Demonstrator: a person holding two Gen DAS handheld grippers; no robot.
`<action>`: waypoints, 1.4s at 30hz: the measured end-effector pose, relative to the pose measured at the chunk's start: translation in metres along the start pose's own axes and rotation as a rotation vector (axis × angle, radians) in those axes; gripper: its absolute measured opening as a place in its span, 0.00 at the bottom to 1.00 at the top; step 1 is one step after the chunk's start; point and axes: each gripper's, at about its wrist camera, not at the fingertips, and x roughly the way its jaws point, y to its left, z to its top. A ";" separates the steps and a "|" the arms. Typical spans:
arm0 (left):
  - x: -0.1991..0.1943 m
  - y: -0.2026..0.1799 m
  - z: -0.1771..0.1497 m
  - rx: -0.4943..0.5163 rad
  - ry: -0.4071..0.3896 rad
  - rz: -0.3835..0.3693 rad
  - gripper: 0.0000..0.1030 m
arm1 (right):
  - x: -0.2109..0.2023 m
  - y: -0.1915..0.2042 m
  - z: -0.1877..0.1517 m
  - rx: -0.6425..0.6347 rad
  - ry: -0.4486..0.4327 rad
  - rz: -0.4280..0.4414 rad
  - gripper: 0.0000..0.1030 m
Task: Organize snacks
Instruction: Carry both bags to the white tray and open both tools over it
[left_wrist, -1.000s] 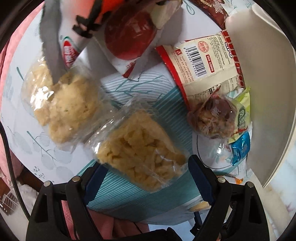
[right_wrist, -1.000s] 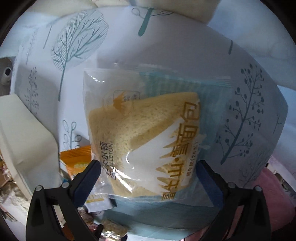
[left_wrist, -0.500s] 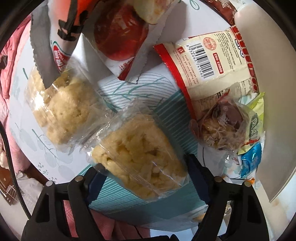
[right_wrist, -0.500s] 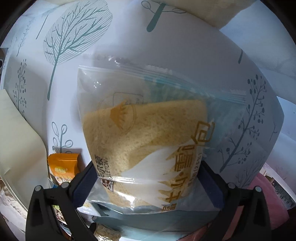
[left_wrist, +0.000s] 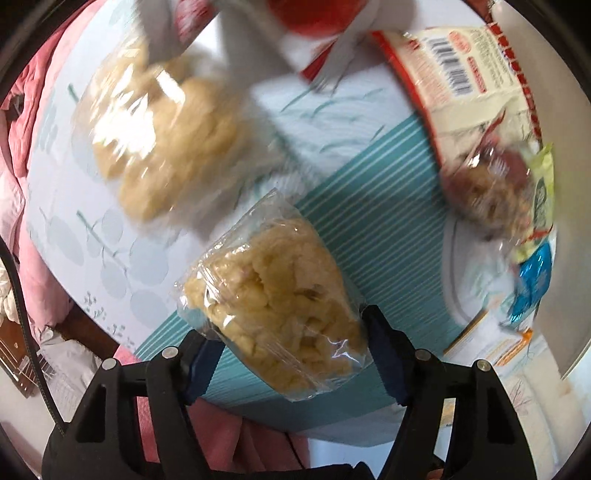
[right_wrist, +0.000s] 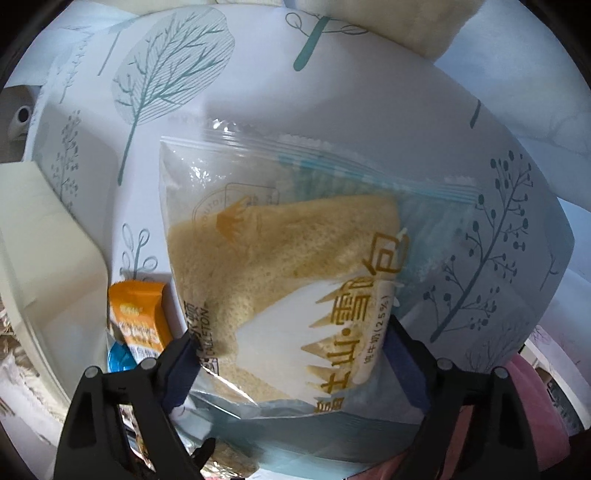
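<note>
The left gripper (left_wrist: 291, 341) has just been closing; its fingers now pinch a clear bag of puffed snacks (left_wrist: 275, 306) at six o'clock. The right gripper (right_wrist: 291, 363), also closing, clamps the bread packet (right_wrist: 284, 284). Both look light, soft, crushable and slippery: grip the film edges gently.

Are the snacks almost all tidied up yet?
Not yet. Nothing looks sorted. The left gripper is closing on a clear bag of yellow puffs; the right gripper is closing on a bagged bread slice. Many packets, like the barcode packet, still lie loose.
</note>
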 end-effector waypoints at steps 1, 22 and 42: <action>-0.001 0.002 -0.003 0.007 0.007 -0.006 0.69 | 0.000 -0.004 -0.002 -0.002 0.010 0.010 0.87; -0.135 -0.028 -0.075 0.474 -0.207 -0.066 0.69 | -0.079 0.013 -0.056 -0.383 -0.055 0.251 0.87; -0.206 -0.108 -0.067 0.768 -0.538 -0.022 0.69 | -0.135 0.106 -0.100 -0.848 -0.484 0.327 0.88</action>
